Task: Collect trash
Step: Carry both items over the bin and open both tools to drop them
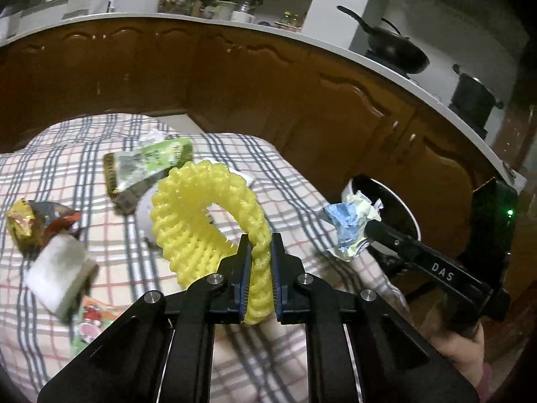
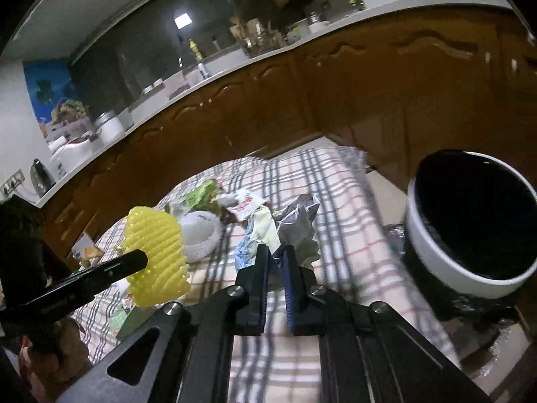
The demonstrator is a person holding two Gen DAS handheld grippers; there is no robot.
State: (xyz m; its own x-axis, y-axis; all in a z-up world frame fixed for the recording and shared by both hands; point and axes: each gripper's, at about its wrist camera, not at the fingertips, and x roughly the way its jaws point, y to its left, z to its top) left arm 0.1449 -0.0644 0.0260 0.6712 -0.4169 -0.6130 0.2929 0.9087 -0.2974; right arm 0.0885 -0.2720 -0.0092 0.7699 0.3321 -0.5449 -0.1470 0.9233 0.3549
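My left gripper (image 1: 260, 245) is shut on a yellow foam fruit net (image 1: 201, 215) and holds it above the checked tablecloth (image 1: 50, 168). The net also shows in the right wrist view (image 2: 154, 252), with the left gripper (image 2: 141, 257) at it. My right gripper (image 2: 276, 252) is shut on a crumpled paper wrapper (image 2: 285, 228), blue, pale yellow and silver; it shows in the left wrist view (image 1: 349, 225) near the right gripper (image 1: 367, 230). A white-rimmed trash bin with a black liner (image 2: 446, 258) stands right of the table, also in the left wrist view (image 1: 402, 208).
On the cloth lie a green snack wrapper (image 1: 147, 164), a gold and red wrapper (image 1: 33, 225), a white block (image 1: 57, 275), a printed packet (image 1: 94, 319) and a white foam net (image 2: 201, 235). Brown kitchen cabinets (image 1: 235, 77) stand behind. Pots (image 1: 396, 47) sit on the counter.
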